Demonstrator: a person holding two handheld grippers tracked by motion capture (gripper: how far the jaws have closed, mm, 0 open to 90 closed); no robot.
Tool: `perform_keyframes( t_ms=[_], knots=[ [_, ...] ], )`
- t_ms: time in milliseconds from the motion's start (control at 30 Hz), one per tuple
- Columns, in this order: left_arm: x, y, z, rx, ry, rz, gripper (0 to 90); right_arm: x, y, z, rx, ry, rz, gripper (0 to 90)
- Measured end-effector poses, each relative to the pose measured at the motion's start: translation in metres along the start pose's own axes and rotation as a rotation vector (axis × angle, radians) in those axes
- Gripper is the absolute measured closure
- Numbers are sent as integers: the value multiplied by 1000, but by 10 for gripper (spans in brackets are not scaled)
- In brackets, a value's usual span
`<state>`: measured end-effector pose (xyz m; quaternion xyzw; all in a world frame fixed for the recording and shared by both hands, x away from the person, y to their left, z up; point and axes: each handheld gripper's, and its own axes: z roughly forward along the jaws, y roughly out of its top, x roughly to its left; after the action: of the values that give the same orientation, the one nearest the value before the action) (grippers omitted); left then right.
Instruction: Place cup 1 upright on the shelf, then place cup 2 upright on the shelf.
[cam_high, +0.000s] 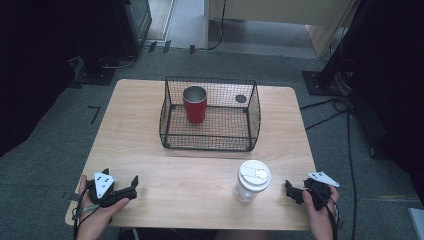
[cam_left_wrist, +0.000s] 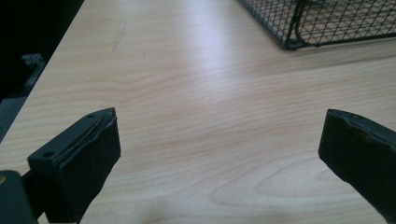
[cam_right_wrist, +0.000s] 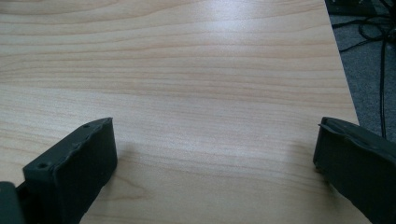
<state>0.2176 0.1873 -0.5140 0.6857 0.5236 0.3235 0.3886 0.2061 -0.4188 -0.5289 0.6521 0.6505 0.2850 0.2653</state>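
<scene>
With both jaws wide and empty, the right gripper rested just beside the lidded jar, pending approach; the left gripper idled well apart.

1. Left gripper: black body, grey three-cornered plate with dark holes on top, dark cable trailing off the table edge.
2. Right gripper: black, same grey plate, thin black cable.
3. Jaws: blocky black pads, small screw holes along outer edges.
4. Bare forearms, no sleeves.
</scene>
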Motion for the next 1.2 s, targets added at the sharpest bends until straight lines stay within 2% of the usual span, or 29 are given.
perform_keyframes(
  t_ms=[133,367,633,700,800,833,1000,1200],
  knots=[
    [8,-2,-3,15,15,-8,0,0,0,0,0,0,-1,0],
    [21,-6,-6,94,33,-9,0,0,0,0,0,-1,0,0],
    [22,-6,-4,144,31,-5,0,1,-1,-1,0,-14,11,0],
    [22,-6,-2,162,27,-1,0,3,-2,-4,-11,-32,-5,0],
    [19,-8,1,237,7,10,0,7,0,-11,-18,-9,-8,0],
    [19,-10,3,257,-12,-5,0,8,1,-13,-24,-8,-11,0],
    [18,-12,2,252,-22,-13,0,16,4,-24,-72,-6,-18,0],
    [18,-11,3,256,-20,-13,0,24,5,-35,-95,7,-46,0]
  ],
)
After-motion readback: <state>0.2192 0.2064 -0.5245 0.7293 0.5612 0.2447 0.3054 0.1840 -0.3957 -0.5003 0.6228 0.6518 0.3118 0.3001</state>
